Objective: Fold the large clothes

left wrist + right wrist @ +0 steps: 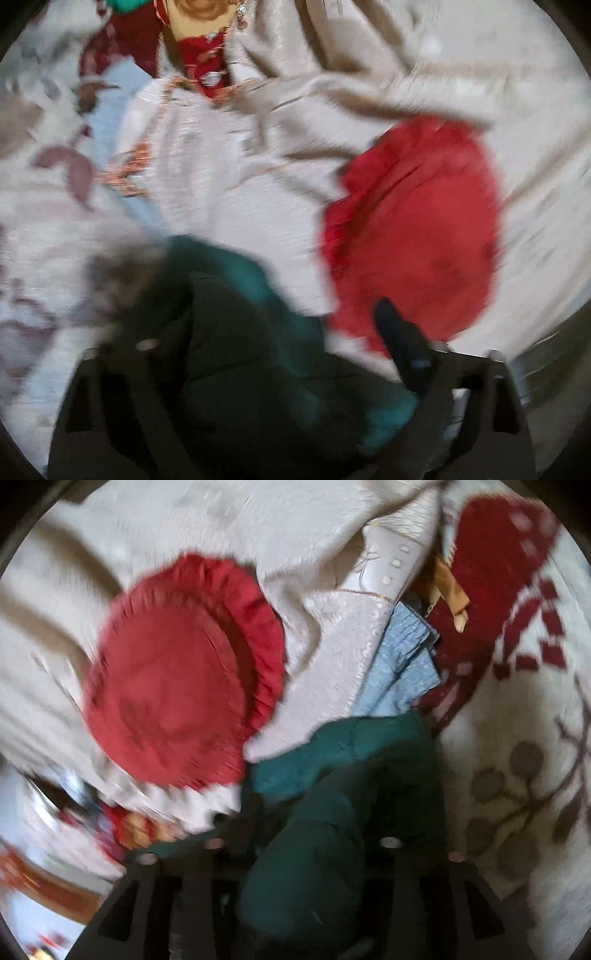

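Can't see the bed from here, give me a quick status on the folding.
Both grippers open. Teal garment lies bunched between both sets of jaws, unpinched. Red round cushion close beside it.

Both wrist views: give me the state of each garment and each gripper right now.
Teal garment: bunched, lying between the jaws of both grippers.
Red cushion: lying flat on the cream sheet.
Light blue cloth: folded.
Left gripper: open.
Right gripper: open, cloth between the jaws.
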Motion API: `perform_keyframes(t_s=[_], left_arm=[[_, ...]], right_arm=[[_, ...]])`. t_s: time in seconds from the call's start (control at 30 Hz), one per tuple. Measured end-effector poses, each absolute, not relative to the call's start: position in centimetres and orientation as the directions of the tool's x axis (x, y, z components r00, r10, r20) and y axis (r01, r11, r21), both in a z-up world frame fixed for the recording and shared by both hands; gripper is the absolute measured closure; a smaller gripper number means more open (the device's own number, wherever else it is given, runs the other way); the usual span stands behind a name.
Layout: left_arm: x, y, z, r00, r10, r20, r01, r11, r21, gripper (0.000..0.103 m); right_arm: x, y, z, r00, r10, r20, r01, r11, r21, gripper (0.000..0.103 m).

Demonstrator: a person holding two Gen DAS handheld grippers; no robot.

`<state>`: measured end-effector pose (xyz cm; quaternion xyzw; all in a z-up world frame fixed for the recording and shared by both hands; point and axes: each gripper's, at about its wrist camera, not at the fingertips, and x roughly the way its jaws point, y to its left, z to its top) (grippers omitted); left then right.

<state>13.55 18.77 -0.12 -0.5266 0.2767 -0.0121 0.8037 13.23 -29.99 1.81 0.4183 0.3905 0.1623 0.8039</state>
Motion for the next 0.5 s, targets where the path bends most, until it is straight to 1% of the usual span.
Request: perform_keyframes(t_s=[0.07,0.13,0.2,0.27,0.4,0.47,0.5], left_arm=[[13.7,19.8,0.3,0.866,-0.344,-0.362,-0.219,0.391,-0.894,0.008],[13.7,20.6,0.6,0.879,-0.344,-0.330,-0.198,0.367,-0.909,0.008],[13.3,21.2,1.2,0.898,-0.318,-0.304,-0.179,0.366,-0.913,0.008],[13.2,21.4,2.2,0.905,-0.304,-0.297,-0.168,0.387,-0.907,0.008],[13.7,20.2,4.1,0.906,-0.278,-0.318,-0.151,0.490,-0.859,0.008],[14.7,18.8,5.6,0.903,-0.245,-0.352,-0.145,0.597,-0.789,0.008],[15.4,17.7,6.6,0.896,-0.211,-0.391,-0.153,0.681,-0.716,0.008]], right_arm=[[12.9,-30.5,2.5,0.671,0.625,-0.400,0.043,0.505,0.862,0.022],[12.5,-30.8,3.4,0.699,0.631,-0.337,0.010,0.463,0.886,0.022],[12.4,-30.7,4.5,0.715,0.629,-0.304,-0.029,0.461,0.887,0.022],[12.1,-30.4,5.5,0.732,0.621,-0.281,-0.062,0.471,0.880,0.022],[12.1,-29.5,6.5,0.739,0.606,-0.294,-0.093,0.524,0.847,0.022],[12.0,-28.6,7.7,0.749,0.581,-0.318,-0.122,0.594,0.795,0.022],[11.9,-27.9,8.6,0.759,0.559,-0.335,-0.145,0.646,0.750,0.022]])
